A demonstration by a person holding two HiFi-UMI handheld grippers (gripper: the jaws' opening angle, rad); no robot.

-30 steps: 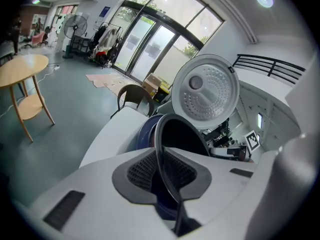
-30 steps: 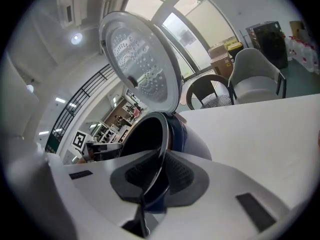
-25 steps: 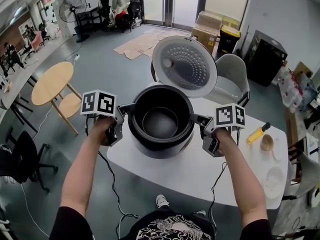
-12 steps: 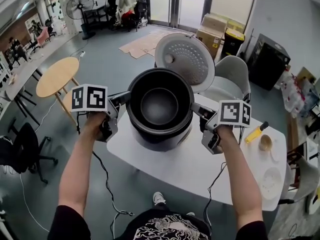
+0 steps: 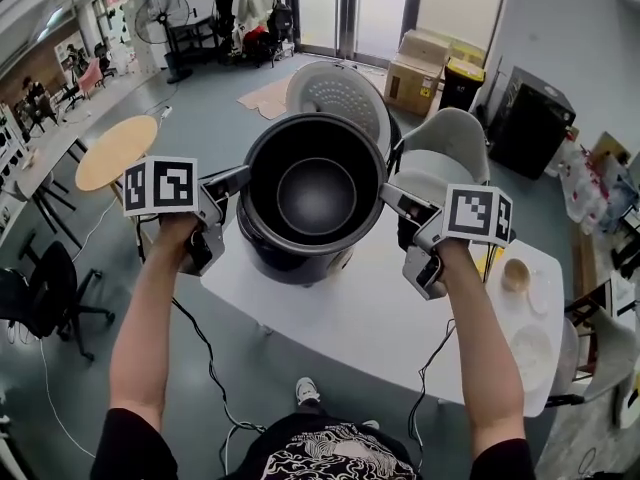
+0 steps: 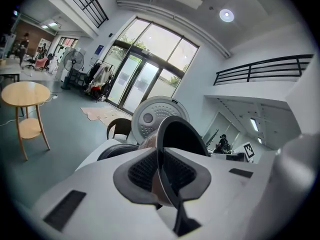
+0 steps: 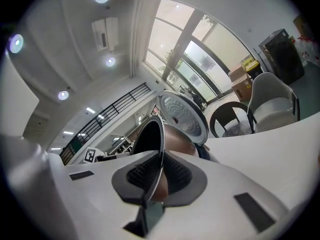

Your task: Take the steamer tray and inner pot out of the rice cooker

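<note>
Pinches the left rim of the inner pot (image 5: 315, 183) in the left tool (image 5: 238, 180), jaws almost together, only the thin metal lip between the ribbed pads. Holds the pot upright, mouth up, dark and bare inside, no steamer tray visible in it. Hangs it over the rice cooker (image 5: 290, 258) by the tabletop's (image 5: 370, 318) left edge, lid (image 5: 335, 93) tipped open behind. Looks raised out of the body, though cannot tell from above whether the base is fully clear. Mirrors the grip on the right: nips the opposite rim in the right tool (image 5: 395, 198), jaws just now closing tighter and sitting firm on the lip, copper-coloured outer wall showing just beyond the pads. Sets the line between the two tools straight across the pot's mouth, left to right, sharing the load evenly, neither hand nearer than the other. Leaves bare tabletop to the right of the cooker and toward the near edge. Probably calls next for a level sideways carry to that space. Needs both grips kept firm, with only a narrow lip held and a tilt likely to let it slip.
</note>
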